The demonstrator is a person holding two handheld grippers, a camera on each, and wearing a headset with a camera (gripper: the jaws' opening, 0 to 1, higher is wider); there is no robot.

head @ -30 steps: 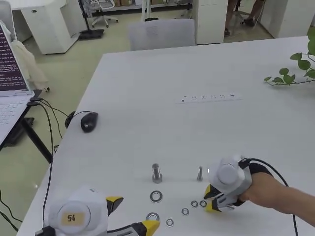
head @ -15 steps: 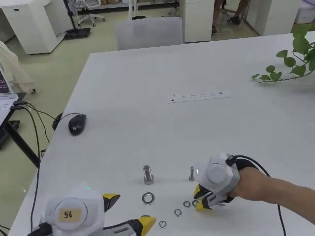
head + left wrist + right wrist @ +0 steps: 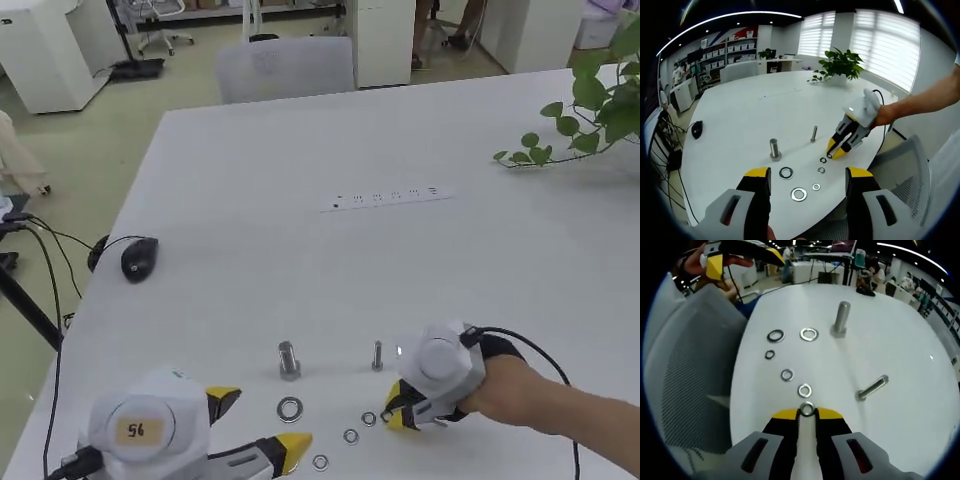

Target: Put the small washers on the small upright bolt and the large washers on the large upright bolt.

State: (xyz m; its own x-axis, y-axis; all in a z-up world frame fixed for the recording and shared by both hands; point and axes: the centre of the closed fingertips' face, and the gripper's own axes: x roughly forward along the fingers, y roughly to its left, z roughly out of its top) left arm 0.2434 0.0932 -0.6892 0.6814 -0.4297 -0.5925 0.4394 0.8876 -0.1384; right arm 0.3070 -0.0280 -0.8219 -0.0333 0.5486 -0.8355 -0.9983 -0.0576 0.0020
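Note:
The large upright bolt (image 3: 288, 360) and the small upright bolt (image 3: 377, 355) stand near the table's front edge. Two large washers (image 3: 775, 335) (image 3: 809, 334) and three small washers (image 3: 770, 354) (image 3: 787, 374) (image 3: 804, 389) lie flat in a loose row in front of the bolts. My right gripper (image 3: 395, 415) is low at the right end of that row, shut on a fourth small washer (image 3: 807, 409) at its yellow tips. My left gripper (image 3: 258, 425) hovers open at the front left, nothing between its fingers (image 3: 757, 175).
A computer mouse (image 3: 139, 257) with its cable lies at the table's left edge. A power strip (image 3: 385, 198) sits mid-table, a leafy plant (image 3: 590, 110) at the far right. A grey chair (image 3: 285, 68) stands behind the table.
The head camera has swung right and tilted. My right gripper has edged left onto the rightmost small washer and shut on it. The left gripper has held its place.

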